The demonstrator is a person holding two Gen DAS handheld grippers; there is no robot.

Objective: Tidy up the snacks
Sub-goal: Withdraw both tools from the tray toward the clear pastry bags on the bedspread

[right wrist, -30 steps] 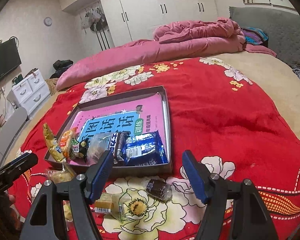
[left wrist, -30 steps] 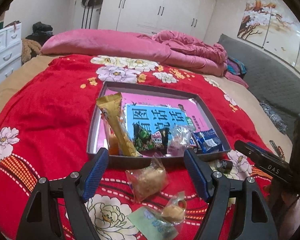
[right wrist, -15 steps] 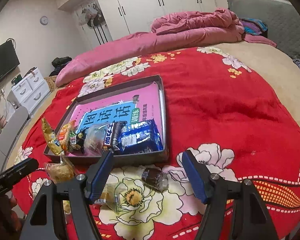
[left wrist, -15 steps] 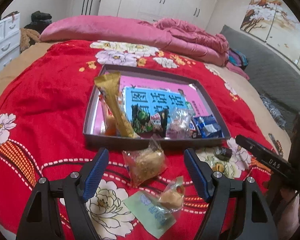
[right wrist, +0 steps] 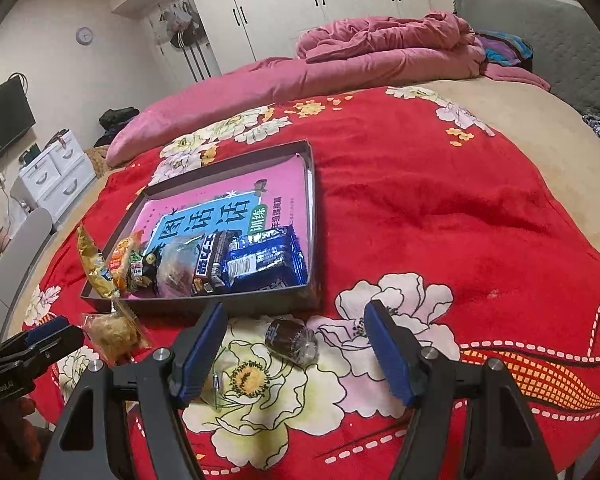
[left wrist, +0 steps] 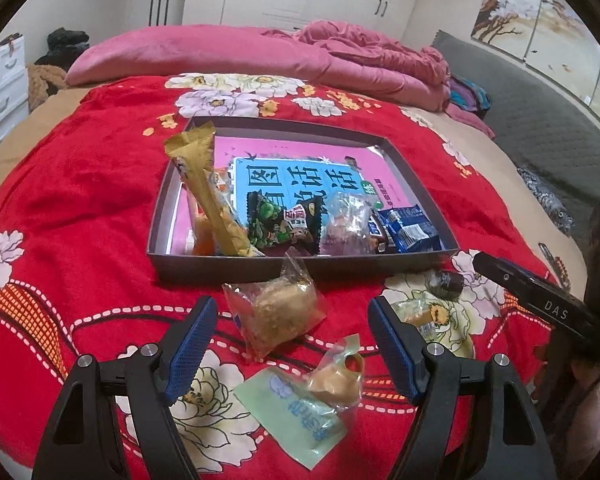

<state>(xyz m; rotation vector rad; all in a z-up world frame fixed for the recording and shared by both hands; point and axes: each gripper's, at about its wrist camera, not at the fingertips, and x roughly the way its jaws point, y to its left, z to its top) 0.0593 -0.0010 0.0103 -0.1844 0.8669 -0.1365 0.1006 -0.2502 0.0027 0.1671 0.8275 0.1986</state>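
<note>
Closing in since a second ago | left gripper (left wrist: 292, 344) apart around pastry bag (left wrist: 274, 314) | right gripper (right wrist: 296, 354) apart over chocolate (right wrist: 290, 338) | tray (left wrist: 236, 270) loading next

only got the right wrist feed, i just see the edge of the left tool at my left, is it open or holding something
Observer: The left tool is open and holds nothing. A clear bag of brown crumbly snack lies on the red blanket in the gap at its fingertips, not gripped.
Operator: ok, anything else loose near it that my own finger hides
Observer: Yes. A pale green packet with a pastry in clear wrap lies nearer the left tool's camera than the brown bag, also outside the tray.
</note>
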